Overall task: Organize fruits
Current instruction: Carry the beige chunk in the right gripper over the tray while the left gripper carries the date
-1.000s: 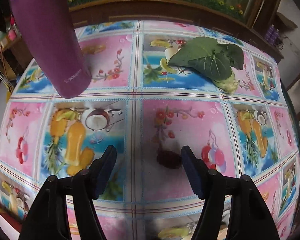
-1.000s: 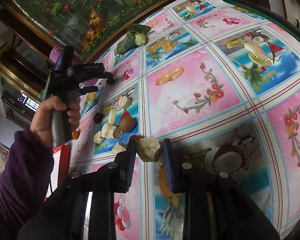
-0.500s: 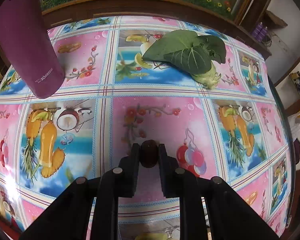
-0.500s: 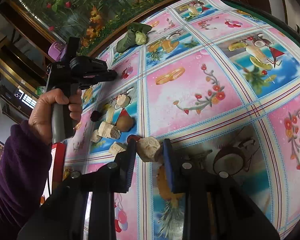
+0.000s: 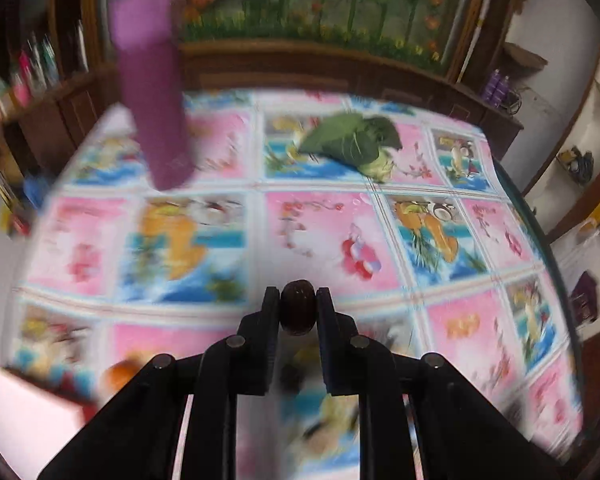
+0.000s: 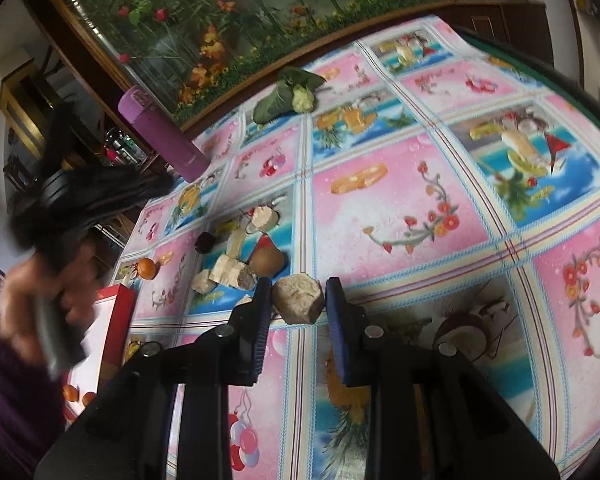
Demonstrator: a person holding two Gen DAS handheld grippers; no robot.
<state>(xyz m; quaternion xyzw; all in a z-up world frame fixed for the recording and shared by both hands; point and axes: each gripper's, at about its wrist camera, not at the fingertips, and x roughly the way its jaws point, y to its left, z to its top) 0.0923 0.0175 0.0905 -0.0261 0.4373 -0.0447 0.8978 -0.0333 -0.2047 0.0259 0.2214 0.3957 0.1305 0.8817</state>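
Left gripper (image 6: 156,190) and hand (image 6: 40,304) motion-smeared; red box (image 6: 112,320) partly hidden behind them.

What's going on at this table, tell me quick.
A person is sorting fruit with two handheld grippers. The left gripper is shut on a dark fruit, lifted off the tablecloth. The right gripper brackets a tan chunk; whether it grips is unclear. More pieces lie beside it.
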